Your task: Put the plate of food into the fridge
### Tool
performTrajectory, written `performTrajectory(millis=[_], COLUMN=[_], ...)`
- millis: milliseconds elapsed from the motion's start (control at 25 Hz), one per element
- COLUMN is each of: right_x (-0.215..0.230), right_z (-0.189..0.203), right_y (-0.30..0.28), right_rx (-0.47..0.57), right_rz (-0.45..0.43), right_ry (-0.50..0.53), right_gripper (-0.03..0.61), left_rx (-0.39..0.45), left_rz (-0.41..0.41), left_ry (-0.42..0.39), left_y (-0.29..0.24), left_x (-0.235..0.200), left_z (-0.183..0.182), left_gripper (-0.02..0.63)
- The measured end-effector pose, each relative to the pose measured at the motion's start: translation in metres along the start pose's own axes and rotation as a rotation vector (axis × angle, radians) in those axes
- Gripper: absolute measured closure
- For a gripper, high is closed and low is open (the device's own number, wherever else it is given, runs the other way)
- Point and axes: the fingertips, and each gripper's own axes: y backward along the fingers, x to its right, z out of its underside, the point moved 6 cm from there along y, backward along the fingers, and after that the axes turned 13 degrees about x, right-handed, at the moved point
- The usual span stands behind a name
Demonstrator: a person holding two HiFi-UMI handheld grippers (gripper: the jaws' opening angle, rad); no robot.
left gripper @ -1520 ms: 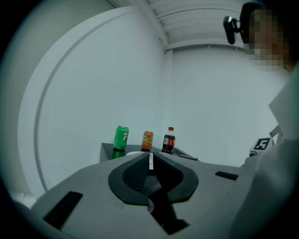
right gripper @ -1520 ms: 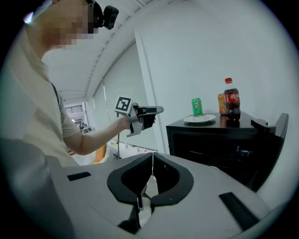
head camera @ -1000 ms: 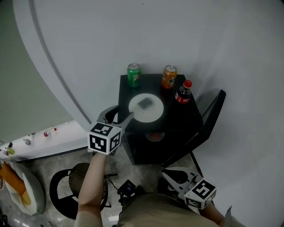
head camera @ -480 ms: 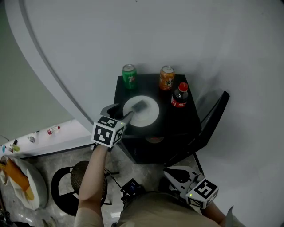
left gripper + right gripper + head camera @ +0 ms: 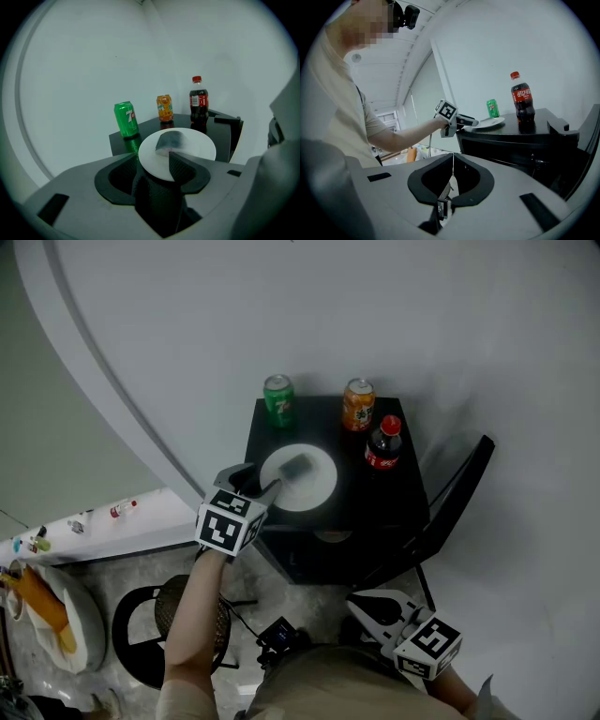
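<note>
One plate (image 5: 199, 147) rim sits between left gripper (image 5: 152, 157) jaws.

The left hand-held gripper (image 5: 262, 480) has advanced, its jaws now straddling the plate (image 5: 319, 489) rim.

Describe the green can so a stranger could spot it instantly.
Find the small black fridge against the white wall. On its top, at the back left corner behind the white plate, stands the green can. Only it is green; beside it stands an orange can.
</note>
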Motion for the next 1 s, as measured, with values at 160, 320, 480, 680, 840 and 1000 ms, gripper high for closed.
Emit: performTrajectory(millis=[160,320,480,680,840,1000], right_x=[0.0,0.0,-0.001,0.007,0.021,0.031], right_z=[0.002,0.002,0.003,0.008,0.011,0.011], right_y=[-0.001,-0.006,-0.016,-0.032,-0.052,-0.077], right_rx=[-0.003,0.001,-0.003,0.001,0.032,0.072], right_rz=[-0.014,-0.035,-0.06,-0.055,-0.01,0.005], right_ry=[-0.009,-0.026,-0.056,-0.147,-0.288,-0.441], right_gripper=[0.558,0.558,0.558,0.558,0.558,0.557], left_rx=[-0.013,-0.015,-0.016,-0.013,-0.007,-0.004], left_rz=[0.016,0.025,0.038,0.047,0.059,0.075], left_ry=[0.023,0.065,0.096,0.112,0.121,0.118], left_y=[0.012,0.021,0.027,0.032,0.037,0.037], left_x=[-0.001,-0.003,-0.003,-0.003,-0.004,-0.004], left_z=[0.004,0.009,0.013,0.016,0.017,0.018], left_gripper=[0.393,0.393,0.393,0.393,0.393,0.394])
